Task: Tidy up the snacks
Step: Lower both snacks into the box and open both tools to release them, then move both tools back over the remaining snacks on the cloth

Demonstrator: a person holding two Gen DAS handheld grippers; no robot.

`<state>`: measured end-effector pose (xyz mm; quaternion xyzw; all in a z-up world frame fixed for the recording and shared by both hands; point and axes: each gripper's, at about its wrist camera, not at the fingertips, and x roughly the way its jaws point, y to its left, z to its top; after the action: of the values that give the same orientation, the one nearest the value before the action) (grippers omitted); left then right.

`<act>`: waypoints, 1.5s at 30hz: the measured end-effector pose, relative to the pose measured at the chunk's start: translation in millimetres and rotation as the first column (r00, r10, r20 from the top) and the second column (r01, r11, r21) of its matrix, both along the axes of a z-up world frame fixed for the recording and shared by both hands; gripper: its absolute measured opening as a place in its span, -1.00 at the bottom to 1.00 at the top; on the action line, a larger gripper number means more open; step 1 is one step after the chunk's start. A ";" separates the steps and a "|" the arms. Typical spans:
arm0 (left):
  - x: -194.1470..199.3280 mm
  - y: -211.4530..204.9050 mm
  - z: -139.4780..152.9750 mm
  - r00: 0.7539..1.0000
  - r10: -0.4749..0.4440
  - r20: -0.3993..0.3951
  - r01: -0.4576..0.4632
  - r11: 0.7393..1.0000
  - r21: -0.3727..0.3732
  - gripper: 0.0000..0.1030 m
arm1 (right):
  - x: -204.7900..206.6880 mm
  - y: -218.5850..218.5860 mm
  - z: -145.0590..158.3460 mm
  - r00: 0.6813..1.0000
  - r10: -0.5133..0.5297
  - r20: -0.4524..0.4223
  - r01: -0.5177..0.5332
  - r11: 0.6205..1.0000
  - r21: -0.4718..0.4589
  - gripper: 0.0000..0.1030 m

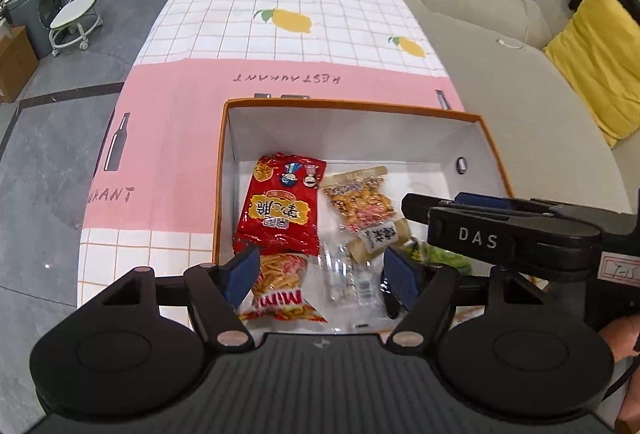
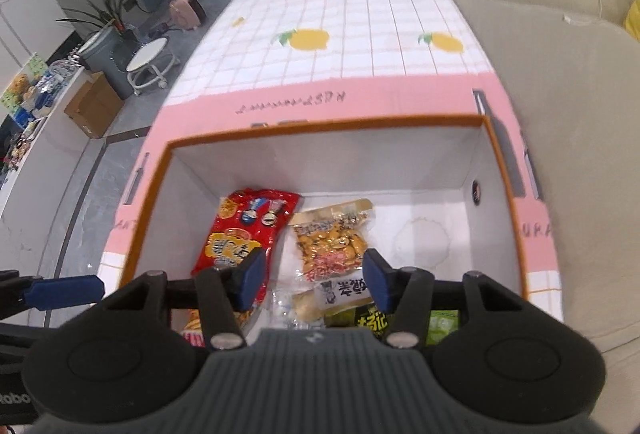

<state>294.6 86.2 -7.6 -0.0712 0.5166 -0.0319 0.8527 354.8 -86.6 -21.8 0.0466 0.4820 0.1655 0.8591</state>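
Both the left tool (image 1: pixel 320 276) and right tool (image 2: pixel 311 277) hover wide and empty over the orange-rimmed box (image 2: pixel 320 124), snacks seemingly all packed, the counter (image 1: pixel 280 33) apparently bare.

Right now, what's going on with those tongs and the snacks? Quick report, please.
Left tongs open, empty, over the box. Right tongs open, empty. Snacks in orange box: red bag, peanut pack. Nothing blocking.
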 end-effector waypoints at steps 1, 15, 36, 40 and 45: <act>-4.7 -0.2 4.3 1.000 -0.001 0.009 0.001 1.000 -0.004 0.62 | -5.2 -2.3 6.1 1.000 0.007 0.013 -0.007 1.000 0.000 0.01; -107.0 -21.1 49.7 0.990 -0.009 0.143 0.010 1.000 -0.003 0.61 | -125.4 -54.3 73.1 0.976 0.113 0.187 -0.126 0.990 0.060 0.09; -216.7 -79.7 -44.6 0.993 -0.096 -0.075 0.103 0.991 0.089 0.61 | -266.4 -98.6 -57.9 0.986 0.015 -0.164 -0.006 0.999 0.051 0.09; -214.6 -81.4 -49.5 0.991 -0.097 -0.089 0.109 0.985 0.137 0.61 | -266.7 -87.4 -71.5 0.982 0.051 -0.181 -0.046 0.999 0.029 0.09; -207.9 -76.6 -51.8 0.992 -0.084 -0.098 0.097 0.986 0.135 0.61 | -259.4 -74.7 -88.9 0.974 0.066 -0.217 -0.065 0.998 0.012 0.08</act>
<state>86.7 9.6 -59.4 0.0108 0.5590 -0.0312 0.8285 95.4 -161.3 -110.7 0.0507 0.5739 0.1891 0.7952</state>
